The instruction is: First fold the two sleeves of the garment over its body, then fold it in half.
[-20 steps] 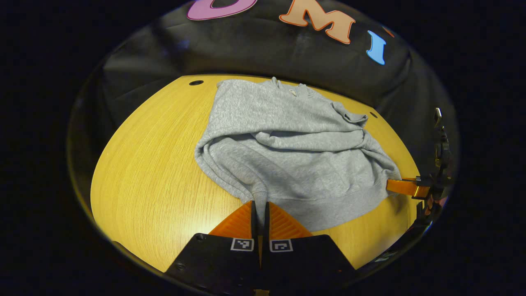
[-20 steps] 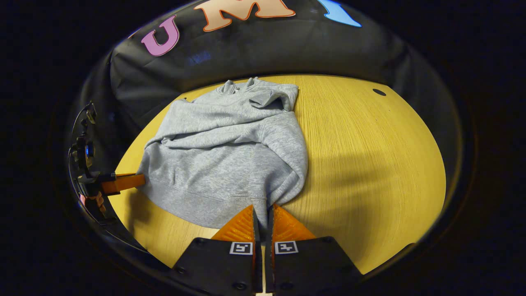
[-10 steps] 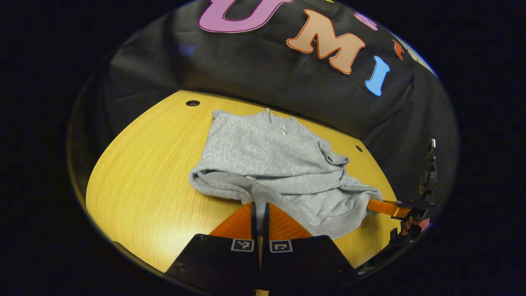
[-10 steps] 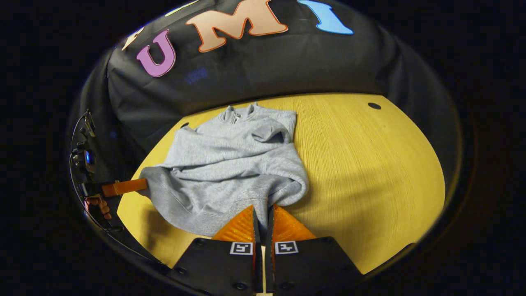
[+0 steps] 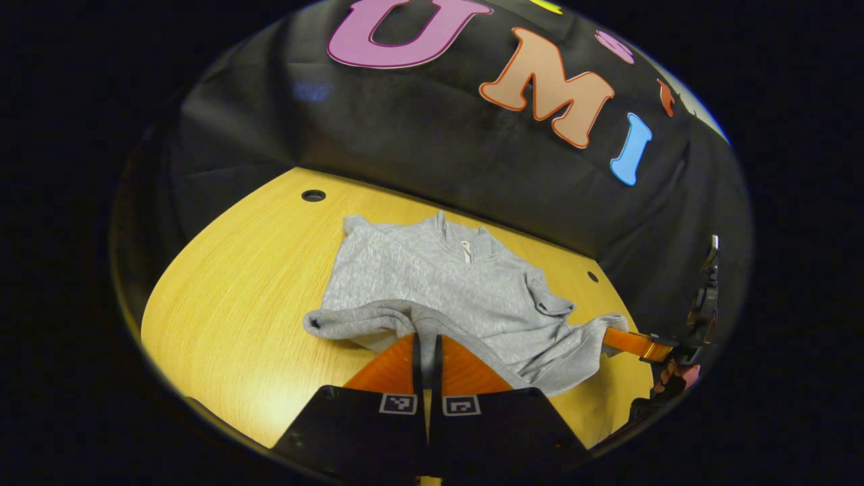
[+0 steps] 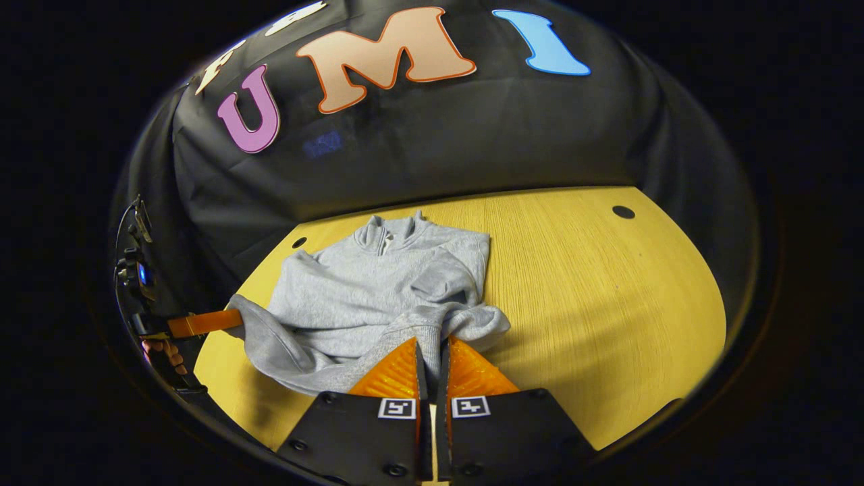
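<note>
We observed a grey garment (image 5: 445,290) lying on the yellow wooden table (image 5: 236,304), its collar (image 6: 388,233) toward the booth wall. We saw no containers in either view.

In the left gripper view, the left gripper (image 5: 426,347) was clenched on the garment's near hem: grey fabric ran down between its two orange fingers (image 5: 388,368), which stood pressed together on it. The hem rose off the table to this grip, and a bunched fold lay to the left of the fingers. At the right edge of this view, the right gripper (image 5: 634,343) held the other hem corner, with the fabric drawn toward its orange finger; a hand (image 5: 675,374) showed behind it.

In the right gripper view, the right gripper (image 6: 432,354) was likewise closed on the hem, cloth passing between both fingers (image 6: 472,371). The left gripper (image 6: 206,322) appeared at the left edge, touching the garment's opposite corner.

The hem hung slack in a shallow curve between the two grips. The garment's upper body lay flat on the table beyond both grippers, with one sleeve (image 6: 442,287) folded across it.
</note>
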The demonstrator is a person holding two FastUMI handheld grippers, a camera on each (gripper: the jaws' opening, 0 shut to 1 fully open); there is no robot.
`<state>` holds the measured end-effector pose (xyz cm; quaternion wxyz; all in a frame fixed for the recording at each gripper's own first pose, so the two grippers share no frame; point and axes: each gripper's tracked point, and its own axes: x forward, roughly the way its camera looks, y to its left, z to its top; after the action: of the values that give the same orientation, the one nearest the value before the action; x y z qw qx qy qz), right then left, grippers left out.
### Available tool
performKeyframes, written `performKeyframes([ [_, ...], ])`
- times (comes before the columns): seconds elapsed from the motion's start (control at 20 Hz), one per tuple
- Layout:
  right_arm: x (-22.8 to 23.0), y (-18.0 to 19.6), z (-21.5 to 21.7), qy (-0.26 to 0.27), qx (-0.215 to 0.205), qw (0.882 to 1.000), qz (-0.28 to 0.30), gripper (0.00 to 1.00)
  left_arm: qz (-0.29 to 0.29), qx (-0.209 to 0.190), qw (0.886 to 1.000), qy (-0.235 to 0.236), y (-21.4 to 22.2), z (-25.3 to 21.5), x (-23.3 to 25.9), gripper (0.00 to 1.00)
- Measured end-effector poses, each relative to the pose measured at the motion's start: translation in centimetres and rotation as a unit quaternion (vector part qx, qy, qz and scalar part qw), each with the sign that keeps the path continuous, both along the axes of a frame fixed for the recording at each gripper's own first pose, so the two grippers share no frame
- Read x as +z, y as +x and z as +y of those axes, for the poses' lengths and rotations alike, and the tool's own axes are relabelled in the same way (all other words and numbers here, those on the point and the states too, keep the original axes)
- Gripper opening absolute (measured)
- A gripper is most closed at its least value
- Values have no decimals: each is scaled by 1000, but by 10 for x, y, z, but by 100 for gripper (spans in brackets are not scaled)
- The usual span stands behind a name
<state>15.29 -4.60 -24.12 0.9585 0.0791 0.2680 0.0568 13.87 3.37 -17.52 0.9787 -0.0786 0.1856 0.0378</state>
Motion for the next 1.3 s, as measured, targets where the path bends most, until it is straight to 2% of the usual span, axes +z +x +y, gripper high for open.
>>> performKeyframes([
  [0.1, 6, 21, 2, -8, 4, 1000, -11, 2, -3, 8, 1000, 4, 19, 9, 5, 0],
  [0.15, 8, 33, 4, -9, 4, 1000, -14, 5, -5, 12, 1000, 3, 29, 12, 7, 0],
  [0.45, 7, 95, 5, -1, -8, 1000, -20, 5, -2, 43, 999, 14, 80, 35, 6, 0],
  [0.7, -30, 118, -1, -8, -15, 1000, 12, 5, 21, 70, 997, 23, 107, 53, -19, 0],
  [0.75, -38, 121, 3, -10, -13, 1000, 22, 10, 28, 76, 996, 22, 110, 55, -26, 0],
  [0.8, -41, 125, 2, -11, -15, 1000, 23, 8, 34, 81, 996, 23, 112, 57, -31, 2],
  [0.85, -40, 127, 1, -8, -17, 1000, 22, 19, 34, 90, 995, 28, 113, 62, -35, 5],
  [0.9, -38, 128, 0, -6, -20, 1000, 22, 19, 33, 93, 995, 28, 113, 64, -34, 15],
  [1.0, -37, 126, 2, -1, -18, 1000, 22, 22, 30, 102, 994, 36, 112, 72, -33, 23],
  [1.05, -34, 127, 3, 4, -17, 1000, 20, 31, 30, 108, 993, 45, 110, 79, -30, 35],
  [1.1, -27, 127, 6, 14, -15, 1000, 16, 39, 23, 112, 992, 50, 108, 83, -23, 54],
  [1.15, -20, 125, 9, 21, -11, 1000, 11, 60, 11, 114, 992, 49, 108, 85, -15, 73],
  [1.2, -13, 126, 7, 15, -12, 1000, 2, 80, 1, 115, 992, 48, 105, 86, -6, 85],
  [1.25, -4, 127, 4, 7, -12, 1000, -10, 91, -7, 114, 992, 45, 103, 86, 2, 85],
  [1.3, 8, 125, 3, 3, -9, 1000, -22, 87, -12, 111, 993, 41, 100, 84, 9, 86],
])
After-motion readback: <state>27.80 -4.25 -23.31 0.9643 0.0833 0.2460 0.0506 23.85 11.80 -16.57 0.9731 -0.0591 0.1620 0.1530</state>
